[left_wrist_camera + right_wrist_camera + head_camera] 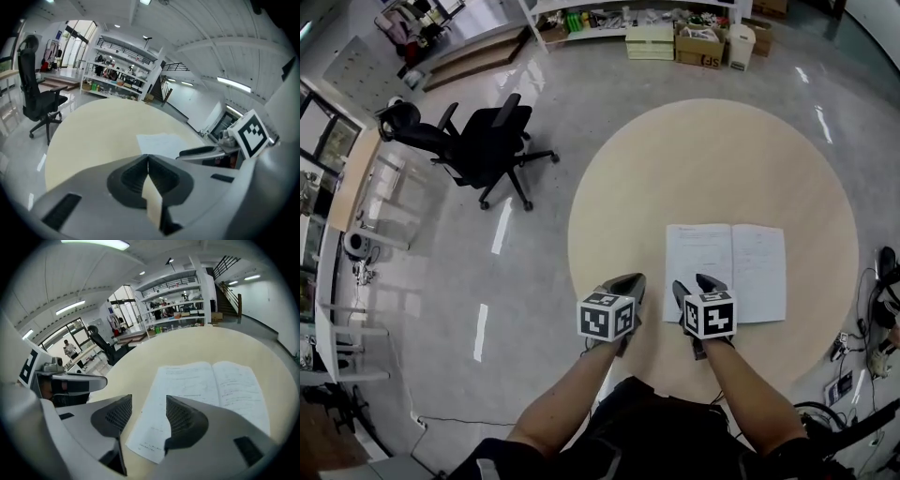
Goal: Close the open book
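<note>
Round pale tabletop (712,159) in a big open workshop, with the open book (727,272) lying flat on its near right part, pages up. The right gripper (695,285) has its jaws spread wide and empty, lined up on the left page's outer edge, while the left gripper (630,281) is pinched shut on nothing just off the book's left. My worry: those jaws catch only the top sheet and crease it, or the unpinned book just skates across the smooth top.

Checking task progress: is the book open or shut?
Open: the book lies flat on the table, both pages spread either side of the spine.
</note>
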Available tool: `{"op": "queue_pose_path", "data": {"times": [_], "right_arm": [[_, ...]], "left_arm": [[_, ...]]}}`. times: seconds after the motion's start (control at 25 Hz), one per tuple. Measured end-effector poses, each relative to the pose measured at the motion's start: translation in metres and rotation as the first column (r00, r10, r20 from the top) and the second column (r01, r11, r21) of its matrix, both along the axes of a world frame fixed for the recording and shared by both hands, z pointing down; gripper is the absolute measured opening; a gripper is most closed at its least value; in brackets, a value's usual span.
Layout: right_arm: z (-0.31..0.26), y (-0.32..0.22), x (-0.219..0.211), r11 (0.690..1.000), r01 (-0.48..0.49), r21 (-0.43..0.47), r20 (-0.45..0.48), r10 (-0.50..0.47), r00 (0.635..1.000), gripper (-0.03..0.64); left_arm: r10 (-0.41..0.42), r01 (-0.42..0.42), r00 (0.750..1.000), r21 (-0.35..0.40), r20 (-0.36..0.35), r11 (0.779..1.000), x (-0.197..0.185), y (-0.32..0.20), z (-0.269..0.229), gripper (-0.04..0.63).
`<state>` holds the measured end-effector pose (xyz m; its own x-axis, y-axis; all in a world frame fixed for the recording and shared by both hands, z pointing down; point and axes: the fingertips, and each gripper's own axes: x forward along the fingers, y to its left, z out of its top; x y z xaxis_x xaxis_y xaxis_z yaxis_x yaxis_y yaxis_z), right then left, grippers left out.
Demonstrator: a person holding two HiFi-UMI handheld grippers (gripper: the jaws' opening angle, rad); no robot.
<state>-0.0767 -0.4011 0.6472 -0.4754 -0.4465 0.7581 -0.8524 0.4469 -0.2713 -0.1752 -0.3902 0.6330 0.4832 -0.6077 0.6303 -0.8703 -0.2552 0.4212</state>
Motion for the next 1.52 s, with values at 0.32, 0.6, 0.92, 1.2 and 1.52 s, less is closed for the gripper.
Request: {"op": "queue_pose_path", "data": {"times": [0.32,0.6,0.92,1.2,1.52], "right_arm": [[0.047,0.004,-0.018,0.998,0.008,-0.066,-0.118,-0.016,0.993,0.218],[0.07,-0.001,-0.018,0.998,0.015,-0.066,-0.234,-0.031,0.972,0.218],[0.073,0.002,-0.022,0.997,0.066,-0.039,-0.352,-0.076,0.933,0.229],[0.072,0.002,-0.019,0.998,0.053,-0.019,-0.344,-0.056,0.937,0.216],[0.072,0.002,-0.015,0.999,0.025,-0.032,-0.33,-0.034,0.943,0.175]], "left_arm": [[0.01,-0.008,1.0,-0.092,0.028,0.996,-0.009,0.003,0.039,-0.014],[0.036,-0.03,0.999,-0.133,0.039,0.991,-0.009,0.007,0.055,-0.014],[0.06,-0.06,0.998,-0.121,0.002,0.991,0.002,0.006,0.052,-0.014],[0.068,-0.068,0.998,-0.115,-0.005,0.991,0.003,0.006,0.052,-0.014],[0.098,-0.099,0.995,-0.103,-0.017,0.99,0.008,0.007,0.051,-0.014]]}}
